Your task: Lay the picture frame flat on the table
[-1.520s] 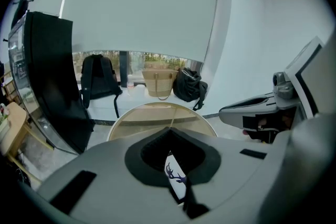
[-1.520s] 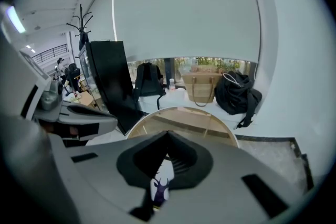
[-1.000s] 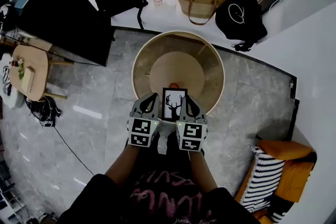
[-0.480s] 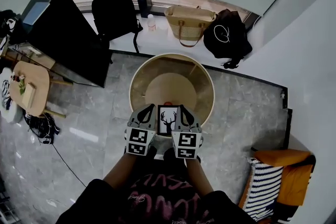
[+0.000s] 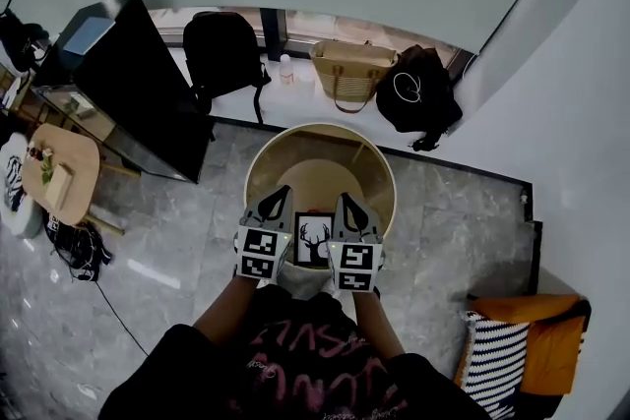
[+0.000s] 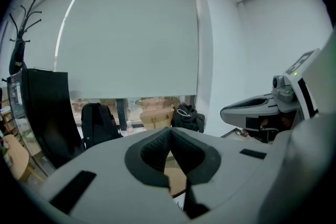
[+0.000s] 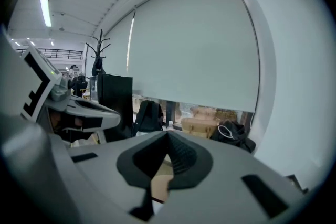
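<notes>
Grey left gripper (image 5: 276,200), lower centre, has its jaws pressed together on nothing. Black picture frame (image 5: 315,240), deer print showing, sits just beside it at the round wooden table's (image 5: 386,180) near edge. Right gripper (image 5: 350,206) flanks the frame's other side, jaws likewise closed and empty.

We record: tabletop (image 5: 317,174), smooth pale wood; floor (image 5: 177,241), glossy grey stone; bag (image 5: 351,71), woven straw; backpack (image 5: 221,49), matt black cloth.

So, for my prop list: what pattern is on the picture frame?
Picture frame: black deer silhouette on white; clearest in head view.
</notes>
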A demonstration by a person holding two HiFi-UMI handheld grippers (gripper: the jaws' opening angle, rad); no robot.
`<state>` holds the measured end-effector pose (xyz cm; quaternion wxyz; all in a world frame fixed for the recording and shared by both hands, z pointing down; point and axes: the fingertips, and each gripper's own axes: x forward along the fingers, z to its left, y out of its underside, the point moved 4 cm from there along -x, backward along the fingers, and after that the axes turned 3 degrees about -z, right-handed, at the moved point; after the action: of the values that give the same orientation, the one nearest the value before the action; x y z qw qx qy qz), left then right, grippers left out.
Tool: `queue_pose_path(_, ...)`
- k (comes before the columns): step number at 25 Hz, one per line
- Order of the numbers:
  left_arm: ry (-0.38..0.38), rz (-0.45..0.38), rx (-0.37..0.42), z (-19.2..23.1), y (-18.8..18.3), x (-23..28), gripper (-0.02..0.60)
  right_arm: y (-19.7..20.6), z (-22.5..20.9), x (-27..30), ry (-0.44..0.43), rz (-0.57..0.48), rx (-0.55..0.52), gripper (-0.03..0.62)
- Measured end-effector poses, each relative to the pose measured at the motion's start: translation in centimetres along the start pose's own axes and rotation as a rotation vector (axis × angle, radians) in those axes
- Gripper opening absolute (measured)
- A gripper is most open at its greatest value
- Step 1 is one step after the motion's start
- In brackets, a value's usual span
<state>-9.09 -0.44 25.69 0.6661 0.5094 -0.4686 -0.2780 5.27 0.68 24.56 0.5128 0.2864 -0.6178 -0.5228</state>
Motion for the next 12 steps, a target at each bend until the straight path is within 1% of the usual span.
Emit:
queue_pose_path(3, 0.01, -0.047, -0.001, -0.4, -1.8, -0.2, 0.009, -1.4, -0.5, -0.5, 0.01, -0.035, -0.007, 0.02)
queue_pose_path(9, 0.013, -0.162, 0.02, -0.8, -6.7, -0.6, 0.009, -4.4, -2.2, -1.4, 0.037, -0.115, -0.012, 0.02)
queue_pose_path(12, 0.002, -0.198, 0.023, -0.5, -7.8, -0.8, 0.009, -5.0, -2.9, -1.9, 0.05, -0.135, -0.01, 0.02)
